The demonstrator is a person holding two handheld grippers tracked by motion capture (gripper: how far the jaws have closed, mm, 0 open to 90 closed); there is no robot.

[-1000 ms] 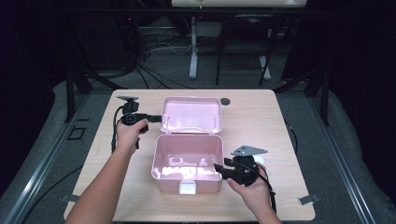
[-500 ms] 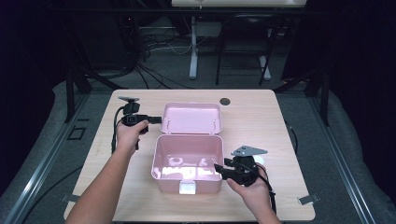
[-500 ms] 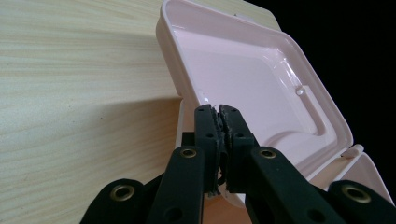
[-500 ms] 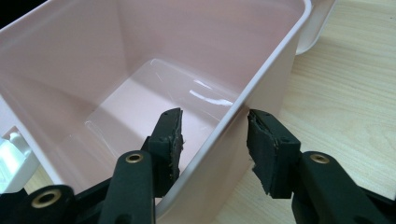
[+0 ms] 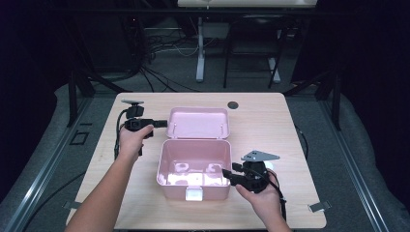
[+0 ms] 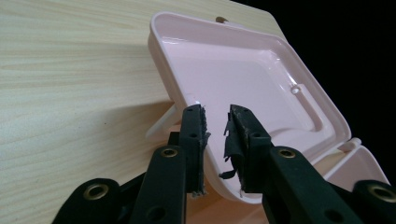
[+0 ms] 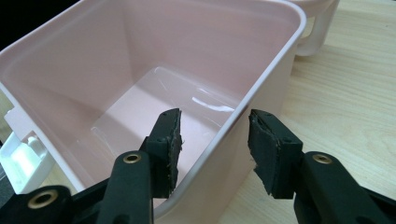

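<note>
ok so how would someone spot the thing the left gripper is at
On the pale wooden table, find the open pink plastic box at its middle. Its hinged lid lies flung back on the far side, and the left gripper straddles that lid's shallow rim.

black tools (image 5: 162, 123), frayed pads, brass screws

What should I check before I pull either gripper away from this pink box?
1. Lid swung back behind the box: ok, it leans back, wide open.
2. Left gripper let go of the lid: ok, its jaws have just been opening. The lid's rim sits between them with gaps on both sides.
3. Right gripper steadying the box: not ok, its jaws straddle the side wall without pressing on it.
4. Box interior bare: ok, only reflections on the bottom.
5. Front latch sound: cannot tell.
</note>
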